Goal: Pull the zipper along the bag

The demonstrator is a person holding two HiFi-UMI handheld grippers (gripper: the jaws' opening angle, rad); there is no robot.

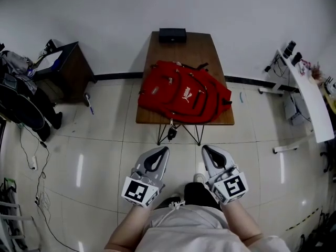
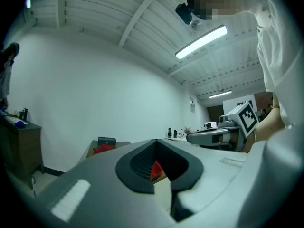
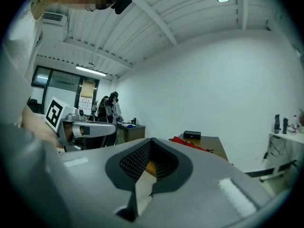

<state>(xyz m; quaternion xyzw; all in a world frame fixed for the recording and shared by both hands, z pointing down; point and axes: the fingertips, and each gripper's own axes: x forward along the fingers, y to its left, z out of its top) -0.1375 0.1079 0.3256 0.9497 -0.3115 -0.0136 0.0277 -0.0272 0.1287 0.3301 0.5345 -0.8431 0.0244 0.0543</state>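
Note:
A red backpack (image 1: pixel 184 93) lies flat on a small wooden table (image 1: pixel 199 43) ahead of me, zippers facing up. Both grippers hover low by my body, well short of the table and touching nothing. The left gripper (image 1: pixel 163 149) has its jaws together and empty. The right gripper (image 1: pixel 206 148) is likewise shut and empty. In the left gripper view the left gripper (image 2: pixel 154 144) points toward the table, and the backpack (image 2: pixel 103 149) is a red sliver far off. From the right gripper (image 3: pixel 152 140), the backpack (image 3: pixel 190 144) shows on the tabletop in the distance.
A black box (image 1: pixel 172 34) sits at the table's far edge by the wall. A dark cabinet (image 1: pixel 65 67) stands left, with clothes (image 1: pixel 16 93) and floor cables (image 1: pixel 34 156) nearby. A white desk (image 1: pixel 310 93) runs along the right. Tiled floor (image 1: pixel 105 156) separates me from the table.

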